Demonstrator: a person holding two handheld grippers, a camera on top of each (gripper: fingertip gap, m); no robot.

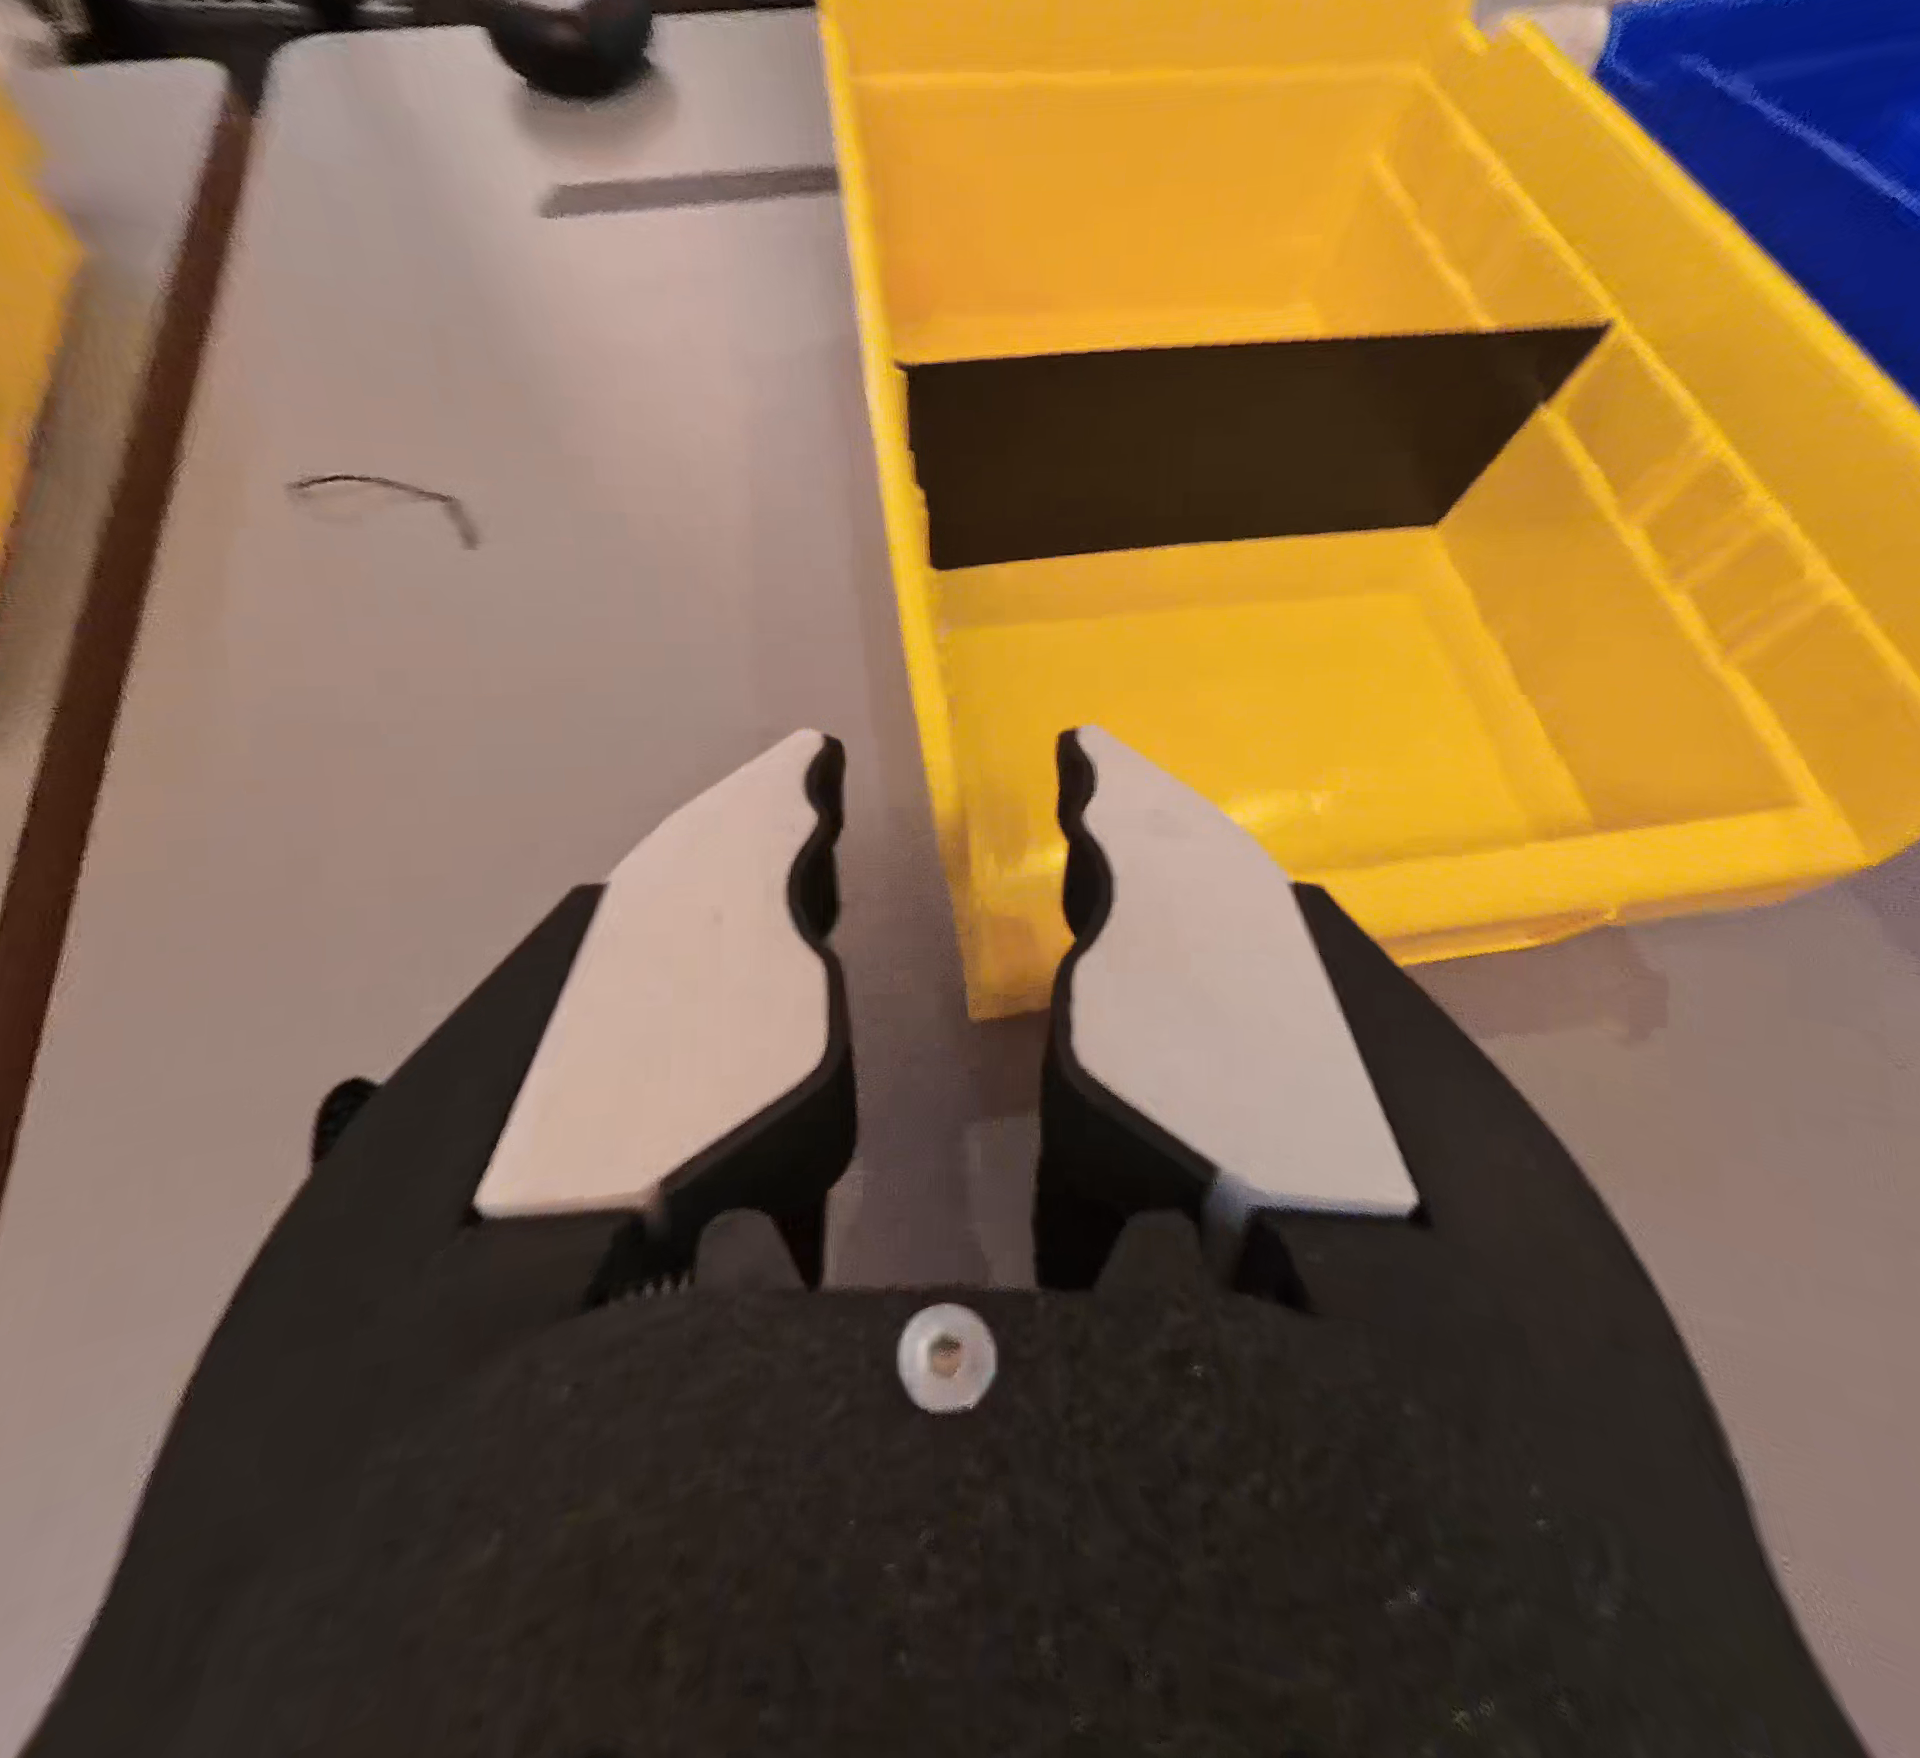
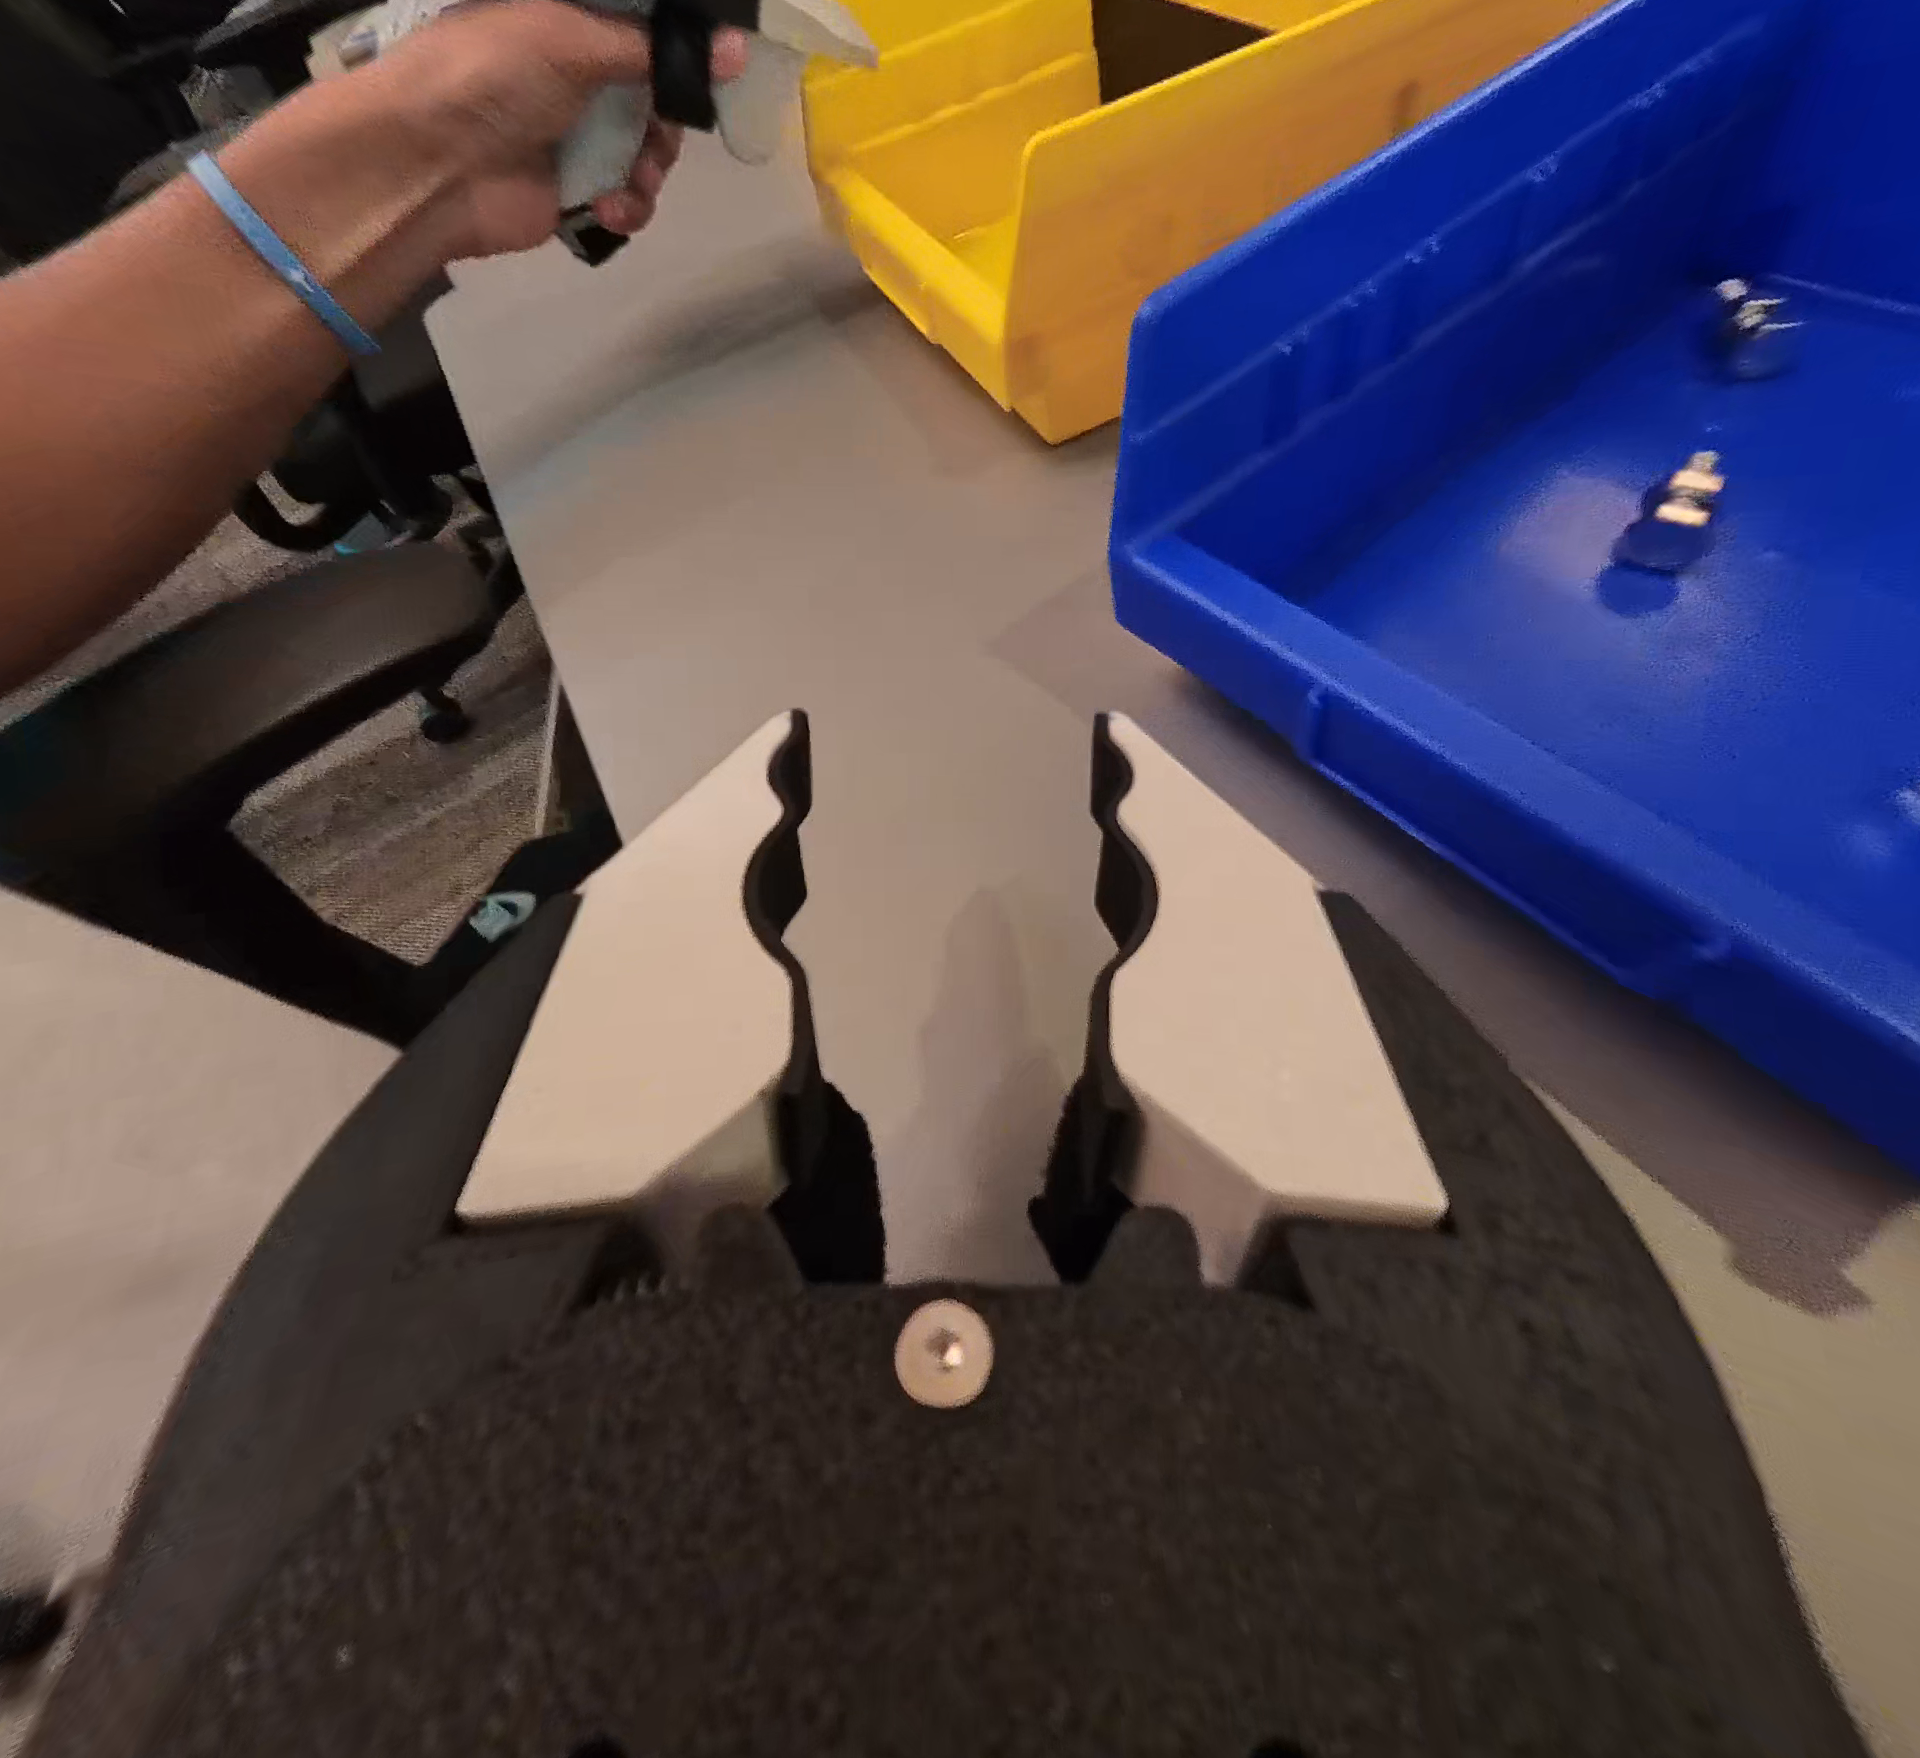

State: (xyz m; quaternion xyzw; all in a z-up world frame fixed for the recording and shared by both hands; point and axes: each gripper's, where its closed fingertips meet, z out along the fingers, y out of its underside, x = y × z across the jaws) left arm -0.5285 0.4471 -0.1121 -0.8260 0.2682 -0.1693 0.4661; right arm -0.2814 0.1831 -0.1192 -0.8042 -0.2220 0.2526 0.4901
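left gripper [image 1: 948, 763]: parted, empty, beside yellow bin [image 1: 1403, 919] near corner | right gripper [image 2: 951, 752]: parted, empty, above tabletop [image 2: 831, 513], near blue bin [image 2: 1403, 700] | small metal parts [image 2: 1673, 519] inside: rigid, slippery; pinch across body

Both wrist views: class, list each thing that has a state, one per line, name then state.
left gripper: open, empty, above the table by the yellow bin's near corner
right gripper: open, empty, above bare table
yellow bin: both compartments empty, black divider upright
blue bin: holds two small metal parts
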